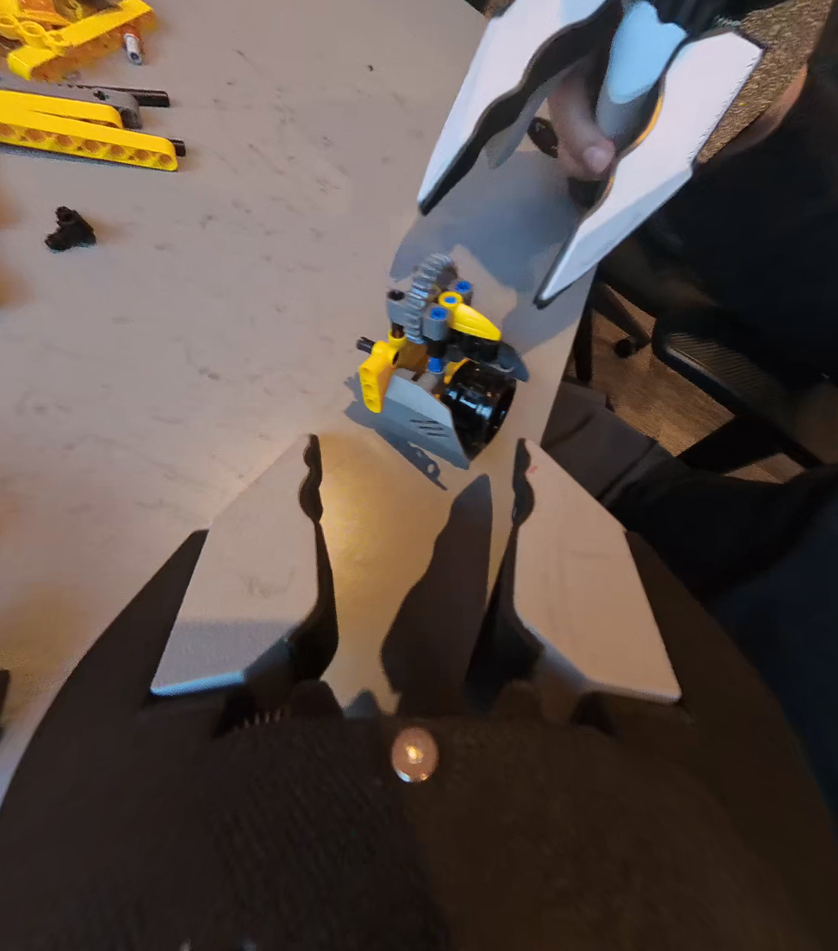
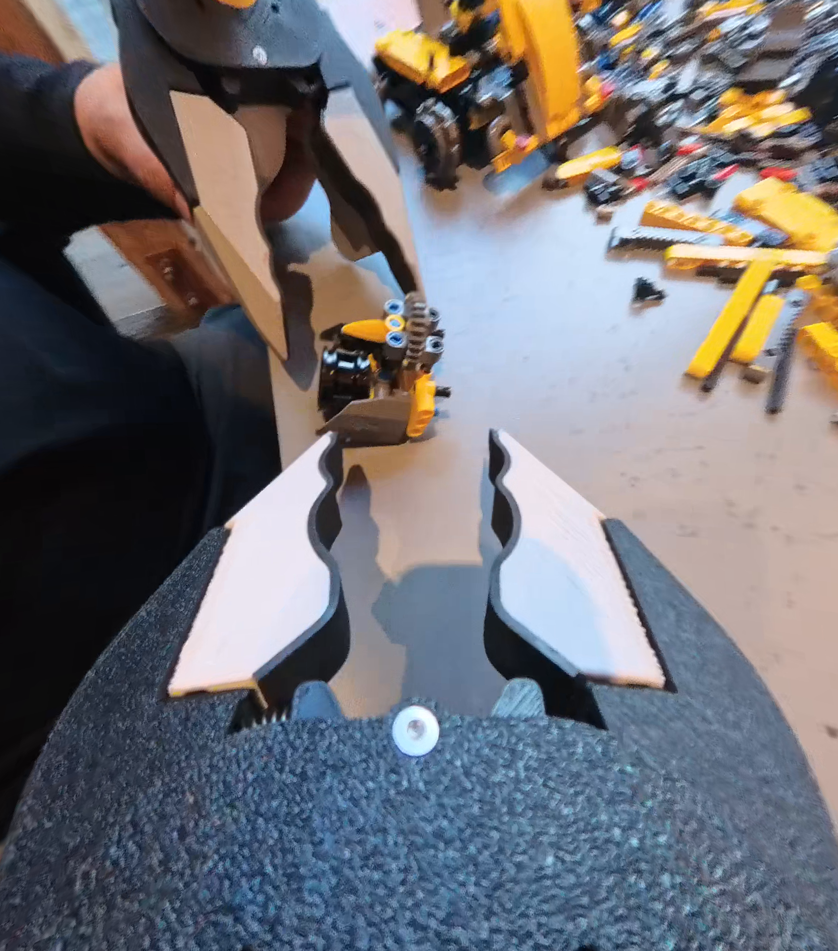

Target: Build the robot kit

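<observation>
A small assembly of yellow, grey and black building pieces (image 1: 437,365), with a grey toothed gear, blue pins, a grey scoop panel and a black wheel hub, rests on the pale table (image 1: 175,386) near its edge. My left gripper (image 1: 417,446) is open and empty, its tips just short of the scoop panel. My right gripper (image 1: 484,253) comes in from the far side, open and empty, above the assembly. In the right wrist view the assembly (image 2: 381,375) lies just past my right gripper (image 2: 413,437), with my left gripper (image 2: 358,334) open over it.
Long yellow beams (image 1: 62,134) and a small black piece (image 1: 69,236) lie to the upper left. A heap of loose pieces (image 2: 767,231) and a part-built yellow vehicle (image 2: 463,103) fill the table's far side. A black chair (image 1: 725,370) stands past the table edge. From the left gripper's tips to the small black piece (image 1: 69,236) is close to 11 cm. The right camera catches it too, in the right wrist view (image 2: 635,285).
</observation>
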Demonstrator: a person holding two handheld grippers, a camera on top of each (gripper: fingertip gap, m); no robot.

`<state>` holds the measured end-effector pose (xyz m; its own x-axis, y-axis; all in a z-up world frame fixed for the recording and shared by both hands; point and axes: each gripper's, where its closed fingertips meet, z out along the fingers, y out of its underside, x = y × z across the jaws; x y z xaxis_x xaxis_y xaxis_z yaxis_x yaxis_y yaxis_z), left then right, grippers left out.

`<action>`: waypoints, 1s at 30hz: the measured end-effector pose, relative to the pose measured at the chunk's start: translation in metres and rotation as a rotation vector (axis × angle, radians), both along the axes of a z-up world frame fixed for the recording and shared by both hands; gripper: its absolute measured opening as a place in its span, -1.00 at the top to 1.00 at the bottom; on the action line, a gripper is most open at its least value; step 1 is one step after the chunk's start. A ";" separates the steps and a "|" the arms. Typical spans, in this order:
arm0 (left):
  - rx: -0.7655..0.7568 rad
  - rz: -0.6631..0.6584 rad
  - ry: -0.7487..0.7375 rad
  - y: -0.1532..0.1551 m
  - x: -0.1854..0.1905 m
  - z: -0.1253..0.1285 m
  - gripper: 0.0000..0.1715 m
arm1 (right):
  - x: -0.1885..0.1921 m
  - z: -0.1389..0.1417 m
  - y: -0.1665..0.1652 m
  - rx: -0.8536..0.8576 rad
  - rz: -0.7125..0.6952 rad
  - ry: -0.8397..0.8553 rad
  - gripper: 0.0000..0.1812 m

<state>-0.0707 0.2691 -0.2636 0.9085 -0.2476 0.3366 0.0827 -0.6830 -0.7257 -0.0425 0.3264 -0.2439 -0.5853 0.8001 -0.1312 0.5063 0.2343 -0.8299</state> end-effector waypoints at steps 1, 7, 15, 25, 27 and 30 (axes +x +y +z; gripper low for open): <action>0.004 0.008 0.011 -0.002 0.002 0.000 0.13 | 0.002 -0.004 -0.002 0.004 0.027 -0.026 0.35; -0.001 0.045 0.109 -0.012 0.000 -0.004 0.14 | -0.005 -0.023 -0.014 0.082 0.080 -0.099 0.27; 0.018 0.072 0.155 -0.014 0.003 -0.007 0.12 | 0.003 -0.031 -0.033 0.112 0.027 -0.132 0.42; 0.029 0.089 0.178 -0.021 -0.007 -0.008 0.11 | 0.013 -0.030 -0.074 0.077 0.064 -0.120 0.42; 0.031 0.071 0.197 -0.023 -0.012 -0.008 0.10 | 0.013 -0.030 -0.084 0.068 0.090 -0.111 0.41; 0.031 -0.011 0.176 -0.027 -0.011 -0.007 0.05 | 0.015 -0.030 -0.088 0.094 0.102 -0.115 0.44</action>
